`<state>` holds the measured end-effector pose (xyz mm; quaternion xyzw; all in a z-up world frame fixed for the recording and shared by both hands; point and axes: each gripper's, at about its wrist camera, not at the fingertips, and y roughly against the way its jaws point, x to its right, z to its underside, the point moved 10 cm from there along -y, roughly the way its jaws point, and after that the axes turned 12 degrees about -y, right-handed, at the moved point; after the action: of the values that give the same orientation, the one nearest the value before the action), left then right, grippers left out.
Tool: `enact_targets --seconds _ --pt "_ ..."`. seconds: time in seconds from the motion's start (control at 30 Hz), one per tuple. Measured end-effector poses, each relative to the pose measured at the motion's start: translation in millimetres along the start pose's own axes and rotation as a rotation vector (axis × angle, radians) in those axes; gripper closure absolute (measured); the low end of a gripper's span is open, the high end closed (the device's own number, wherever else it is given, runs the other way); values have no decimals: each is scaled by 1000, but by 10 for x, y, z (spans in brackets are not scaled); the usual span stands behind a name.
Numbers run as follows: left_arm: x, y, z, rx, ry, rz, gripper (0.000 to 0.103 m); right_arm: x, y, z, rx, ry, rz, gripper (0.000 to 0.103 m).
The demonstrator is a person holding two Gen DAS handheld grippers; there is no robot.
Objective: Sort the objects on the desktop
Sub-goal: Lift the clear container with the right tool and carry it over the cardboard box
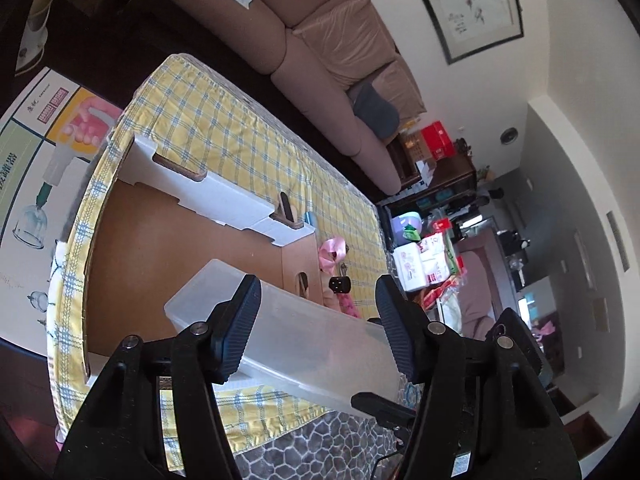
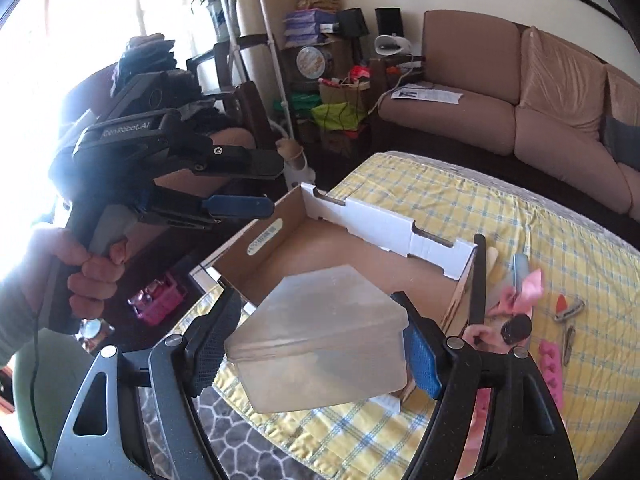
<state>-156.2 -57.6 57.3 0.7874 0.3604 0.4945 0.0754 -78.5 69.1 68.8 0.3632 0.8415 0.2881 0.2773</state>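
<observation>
A translucent plastic lidded box [image 2: 320,336] is clamped between the fingers of my right gripper [image 2: 316,348], held over the near edge of an open cardboard box [image 2: 320,248]. In the left wrist view the same plastic box [image 1: 288,332] lies across between the fingers of my left gripper [image 1: 320,328], whose jaws stand apart without touching it. The left gripper [image 2: 244,188] also shows in the right wrist view, open, up left of the cardboard box. The cardboard box [image 1: 160,240] has white flaps.
A yellow checked cloth [image 2: 500,220] covers the table. On it right of the cardboard box lie a pink ribbon [image 2: 528,284], a black round object [image 2: 516,328], small metal tools [image 2: 568,308] and a pink toe separator [image 2: 554,364]. A brown sofa [image 2: 500,112] stands behind.
</observation>
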Motion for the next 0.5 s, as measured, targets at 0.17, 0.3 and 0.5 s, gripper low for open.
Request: enact_targets --seconds 0.17,0.3,0.5 --pt "-207 -50 42 -33 -7 -38 47 90 -132 -87 -27 0 -45 25" --pt "-190 -40 47 -58 -80 -91 47 67 -205 -33 -77 37 -124 25" --pt "-283 -107 150 -133 -94 -119 47 -37 -498 113 -206 156 -143 25"
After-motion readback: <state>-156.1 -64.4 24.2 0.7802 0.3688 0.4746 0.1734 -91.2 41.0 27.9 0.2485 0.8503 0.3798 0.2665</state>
